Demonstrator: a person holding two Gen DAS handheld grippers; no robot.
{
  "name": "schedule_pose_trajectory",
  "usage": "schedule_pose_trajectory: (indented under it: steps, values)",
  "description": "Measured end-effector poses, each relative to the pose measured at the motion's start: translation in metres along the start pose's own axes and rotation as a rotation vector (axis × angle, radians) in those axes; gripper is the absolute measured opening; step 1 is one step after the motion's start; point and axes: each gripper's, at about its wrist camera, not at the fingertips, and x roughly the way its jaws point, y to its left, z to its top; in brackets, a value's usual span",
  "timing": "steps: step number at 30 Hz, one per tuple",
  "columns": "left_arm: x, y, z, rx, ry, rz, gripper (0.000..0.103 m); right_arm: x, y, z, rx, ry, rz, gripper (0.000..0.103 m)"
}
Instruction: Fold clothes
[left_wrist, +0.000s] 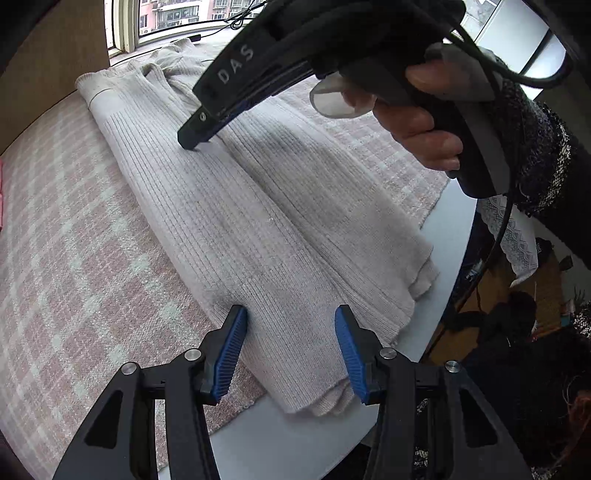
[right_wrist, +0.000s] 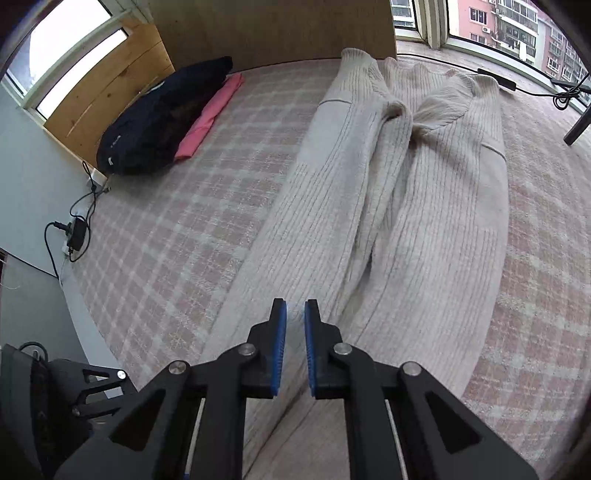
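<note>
The left gripper (left_wrist: 290, 354) is hanging wide open over the near end of the sweater (left_wrist: 258, 221), holding nothing. The right gripper (right_wrist: 295, 347) is sitting nearly closed, a thin gap showing between its blue pads (right_wrist: 280, 350), its tips pressing down on the sweater's middle. The sweater is lying long and folded on the pink checked blanket (right_wrist: 166, 240). Far off, a dark bag (right_wrist: 159, 122) is resting on a pink cloth (right_wrist: 210, 114).

left tool (left_wrist: 290, 354) agape — right tool (right_wrist: 295, 345) nearly closed
</note>
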Motion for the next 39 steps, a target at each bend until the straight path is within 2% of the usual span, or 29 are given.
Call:
schedule_pose_trajectory:
  steps: [2,4,6,10,14,17,21,22,23,24,25,26,27,30,33,35,39]
  values:
    - [-0.010,0.003,-0.004,-0.019,0.012,0.013,0.047,-0.022,-0.017,-0.016,0.091,-0.033,0.022,0.009]
    - [-0.011,0.006,-0.010,-0.053,0.021,0.001,0.048,-0.051,-0.035,-0.045,0.191,-0.086,-0.005,0.023]
    - [-0.011,0.008,-0.016,-0.086,0.033,-0.013,0.048,-0.067,-0.047,-0.081,0.267,-0.091,-0.021,0.032]
    - [-0.010,0.013,-0.028,-0.154,0.056,-0.041,0.048,-0.066,-0.049,-0.145,0.370,-0.012,0.020,0.032]
    - [-0.001,-0.002,-0.025,-0.105,0.088,-0.021,0.049,-0.058,-0.038,-0.165,0.386,0.006,0.008,0.032]
    - [0.002,-0.011,-0.023,-0.072,0.109,0.019,0.052,-0.054,-0.030,-0.166,0.369,0.008,-0.027,0.032]
    - [-0.001,-0.008,-0.021,-0.080,0.105,0.021,0.051,-0.048,-0.017,-0.162,0.311,0.009,-0.069,0.033]
    - [-0.003,-0.005,-0.023,-0.089,0.098,0.014,0.048,-0.047,-0.014,-0.160,0.296,0.009,-0.075,0.033]
    - [-0.003,-0.002,-0.024,-0.100,0.091,0.005,0.035,-0.045,-0.013,-0.159,0.282,0.010,-0.072,0.032]
    - [-0.004,0.001,-0.024,-0.110,0.085,-0.003,0.025,-0.044,-0.013,-0.158,0.276,0.009,-0.048,0.017]
    - [-0.003,0.002,-0.023,-0.117,0.077,-0.022,0.022,-0.046,-0.015,-0.155,0.288,0.006,-0.010,0.012]
    - [-0.001,0.003,-0.018,-0.123,0.066,-0.047,0.014,-0.047,-0.017,-0.152,0.303,0.005,0.015,0.011]
    - [-0.001,0.004,-0.016,-0.126,0.057,-0.067,0.013,-0.046,-0.020,-0.151,0.317,0.006,0.031,0.010]
    - [-0.011,0.011,-0.014,-0.142,0.021,-0.132,0.012,-0.050,-0.036,-0.150,0.429,-0.016,0.153,0.009]
    - [-0.031,0.020,-0.006,-0.190,-0.036,-0.227,0.012,-0.067,-0.047,-0.141,0.523,-0.085,0.285,0.008]
    - [-0.054,0.032,0.008,-0.213,-0.090,-0.278,0.011,-0.083,-0.051,-0.123,0.547,-0.140,0.347,0.008]
    - [-0.101,0.054,0.058,-0.170,-0.220,-0.282,0.012,-0.121,-0.066,-0.064,0.547,-0.262,0.437,0.008]
